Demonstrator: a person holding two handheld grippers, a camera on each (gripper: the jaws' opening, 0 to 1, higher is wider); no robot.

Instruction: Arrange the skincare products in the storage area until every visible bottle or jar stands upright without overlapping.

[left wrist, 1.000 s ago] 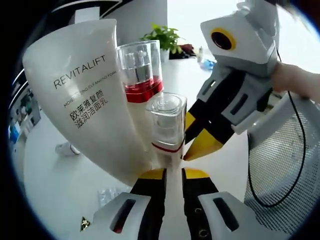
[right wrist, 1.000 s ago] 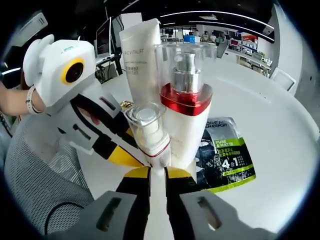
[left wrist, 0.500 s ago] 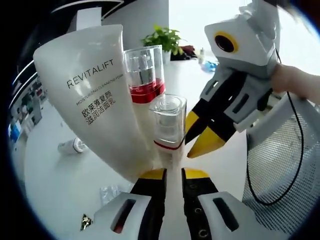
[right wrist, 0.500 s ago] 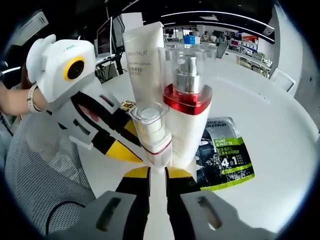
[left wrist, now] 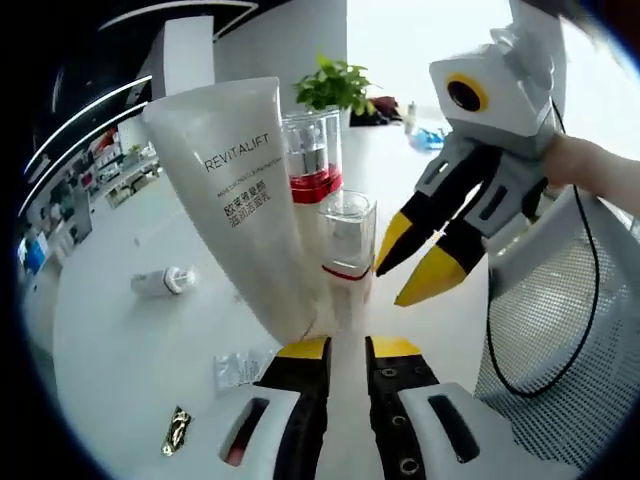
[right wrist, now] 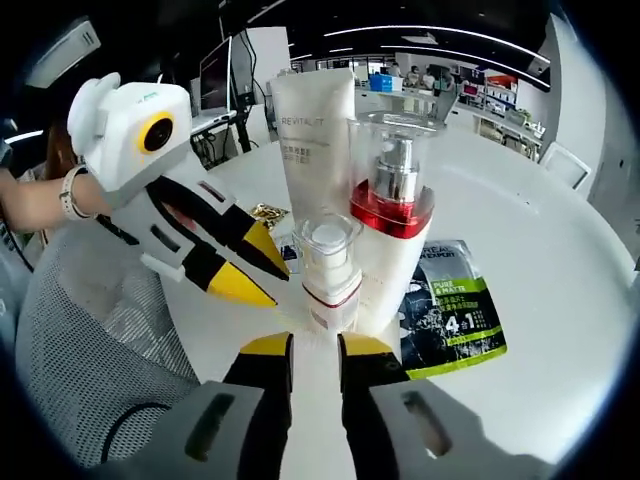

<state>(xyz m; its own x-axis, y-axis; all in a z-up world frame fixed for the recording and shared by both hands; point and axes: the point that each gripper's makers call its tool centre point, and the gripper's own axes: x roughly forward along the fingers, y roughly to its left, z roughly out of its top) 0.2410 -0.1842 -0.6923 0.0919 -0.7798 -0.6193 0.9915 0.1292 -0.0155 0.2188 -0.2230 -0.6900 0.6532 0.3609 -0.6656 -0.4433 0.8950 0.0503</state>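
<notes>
On the table (right wrist: 560, 260), the small bottle (right wrist: 327, 270) stands before the tube (right wrist: 318, 130) and pump bottle (right wrist: 393, 230); a sachet (right wrist: 455, 320) lies right.

Open-plan office around a white round table

The white table (right wrist: 560, 250) fills the middle of both views and curves away toward 3 o'clock in the right gripper view. A grey mesh chair back (left wrist: 570, 330) stands at 4 o'clock in the left gripper view and at 8 o'clock (right wrist: 80, 350) in the right. A potted green plant (left wrist: 335, 85) sits at 12 o'clock on the far table edge, against bright window light. Strip ceiling lights (right wrist: 440, 28) run at 1 o'clock above desks and shelves (right wrist: 490, 95); a dark monitor (right wrist: 215, 75) stands at 11 o'clock.
</notes>
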